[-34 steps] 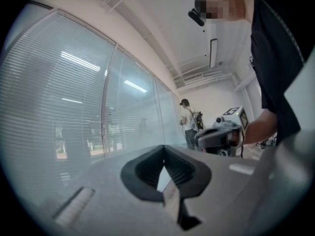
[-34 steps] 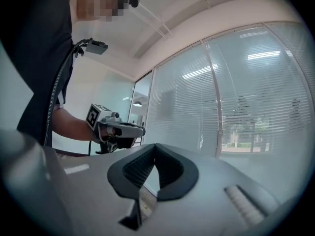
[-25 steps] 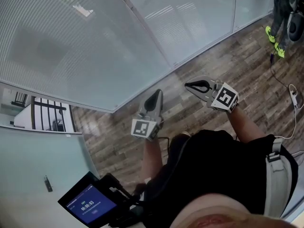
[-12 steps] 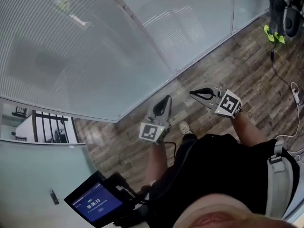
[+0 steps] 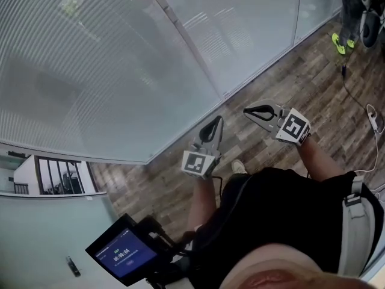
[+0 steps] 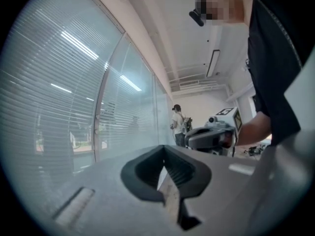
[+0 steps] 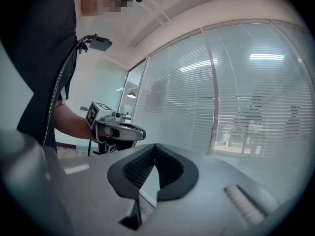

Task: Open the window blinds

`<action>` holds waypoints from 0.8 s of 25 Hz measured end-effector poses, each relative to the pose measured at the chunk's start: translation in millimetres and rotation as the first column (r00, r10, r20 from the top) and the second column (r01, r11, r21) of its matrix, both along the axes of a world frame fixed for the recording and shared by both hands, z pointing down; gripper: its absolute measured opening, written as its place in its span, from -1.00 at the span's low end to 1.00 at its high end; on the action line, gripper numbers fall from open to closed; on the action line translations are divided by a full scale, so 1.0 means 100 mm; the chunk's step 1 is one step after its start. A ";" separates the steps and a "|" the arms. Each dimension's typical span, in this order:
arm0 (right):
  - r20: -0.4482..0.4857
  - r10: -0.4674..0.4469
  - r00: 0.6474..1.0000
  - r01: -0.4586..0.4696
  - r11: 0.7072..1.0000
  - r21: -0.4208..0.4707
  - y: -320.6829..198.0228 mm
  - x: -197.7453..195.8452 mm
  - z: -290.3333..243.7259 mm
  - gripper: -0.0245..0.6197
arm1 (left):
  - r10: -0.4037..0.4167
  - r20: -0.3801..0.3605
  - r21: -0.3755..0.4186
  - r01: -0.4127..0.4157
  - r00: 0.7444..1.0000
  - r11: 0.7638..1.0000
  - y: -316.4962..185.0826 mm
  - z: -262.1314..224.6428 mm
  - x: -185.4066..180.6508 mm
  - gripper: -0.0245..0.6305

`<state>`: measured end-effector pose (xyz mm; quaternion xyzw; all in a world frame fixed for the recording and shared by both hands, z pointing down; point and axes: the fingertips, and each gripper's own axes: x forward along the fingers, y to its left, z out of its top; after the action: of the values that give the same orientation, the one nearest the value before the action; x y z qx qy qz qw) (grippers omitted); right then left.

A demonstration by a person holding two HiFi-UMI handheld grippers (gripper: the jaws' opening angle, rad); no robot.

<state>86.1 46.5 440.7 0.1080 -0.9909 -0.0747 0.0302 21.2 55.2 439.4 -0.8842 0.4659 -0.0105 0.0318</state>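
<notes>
I am holding left gripper (image 5: pixel 215 121) and right gripper (image 5: pixel 247 109) closed, empty, short of the window blinds (image 5: pixel 90 71); finding their control comes first.

Pale, horizontally slatted blinds (image 5: pixel 90 59) hang lowered, spanning several adjoining panels.

An office interior: tall glass walls (image 5: pixel 252 29) faced with closed horizontal blinds (image 5: pixel 90 65), a wood-plank floor (image 5: pixel 289 83), and a white ceiling carrying a long strip light (image 6: pixel 213 63).

Wood floor (image 5: pixel 289 89); blue-lit screen (image 5: pixel 123 254) lower left; bystander (image 5: pixel 352 8) far corner.
</notes>
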 end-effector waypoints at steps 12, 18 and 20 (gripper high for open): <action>-0.004 0.082 0.997 -0.082 0.996 0.016 -0.48 -0.66 -0.15 -0.91 | 0.050 0.009 0.004 -0.050 0.999 0.999 -0.44 -0.12 -0.62 -0.92; 0.001 0.066 0.998 -0.066 0.997 0.037 -0.55 -0.91 -0.23 -0.91 | 0.066 0.033 0.029 -0.067 0.997 0.997 -0.47 -0.11 -0.77 -0.92; -0.002 0.070 0.998 -0.070 0.997 0.045 -0.61 -0.98 -0.25 -0.91 | 0.066 0.030 0.032 -0.067 0.997 0.997 -0.50 -0.14 -0.83 -0.92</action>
<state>-11.7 -14.7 415.9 0.1431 -0.9845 -0.0959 0.0322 -62.2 5.5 425.7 -0.8982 0.4360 -0.0147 0.0533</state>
